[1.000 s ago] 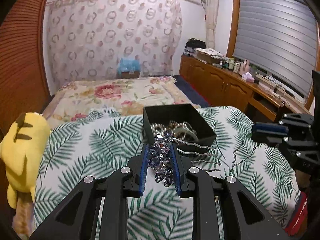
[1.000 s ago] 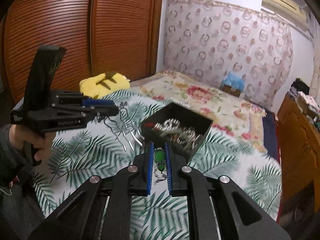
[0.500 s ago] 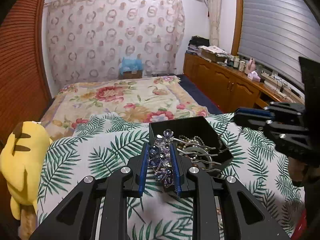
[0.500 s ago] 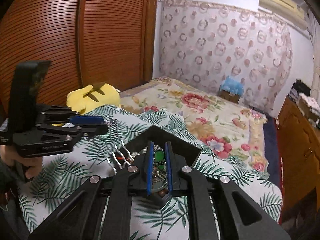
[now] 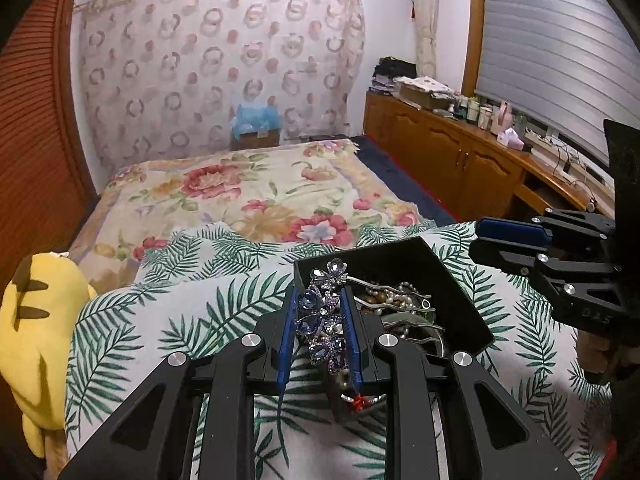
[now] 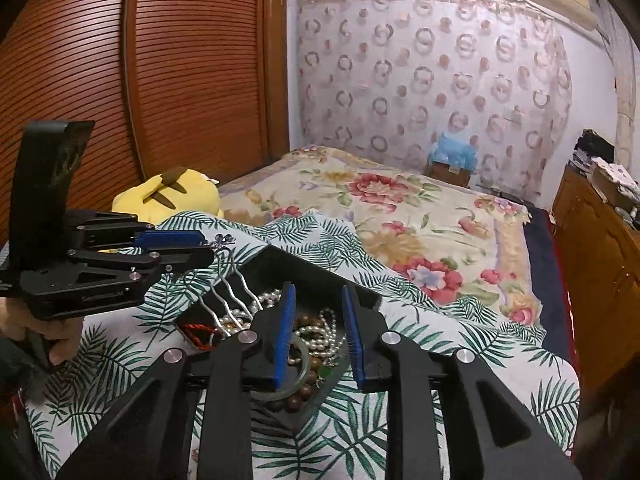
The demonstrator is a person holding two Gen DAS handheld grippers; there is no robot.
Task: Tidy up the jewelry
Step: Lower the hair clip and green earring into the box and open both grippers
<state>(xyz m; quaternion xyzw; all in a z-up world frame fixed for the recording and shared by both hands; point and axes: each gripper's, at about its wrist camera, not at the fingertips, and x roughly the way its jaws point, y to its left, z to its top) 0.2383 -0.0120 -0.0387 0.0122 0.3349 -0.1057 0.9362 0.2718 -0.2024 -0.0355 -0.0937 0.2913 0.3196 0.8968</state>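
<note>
Underneath, palm-leaf cloth (image 5: 168, 320) over a floral bedspread (image 5: 256, 192).

The scene is viewed by two fisheye cameras, each mounted behind a gripper's fingers and tilted downward at close range. From the left wrist, the black box (image 5: 460, 280) is seen with the cabinets and shuttered window beyond. From the right wrist, the same box (image 6: 320, 272) is framed against the slatted wardrobe. The leaf-print cloth (image 5: 168, 320), the floral bed and the patterned curtain are shared.
</note>
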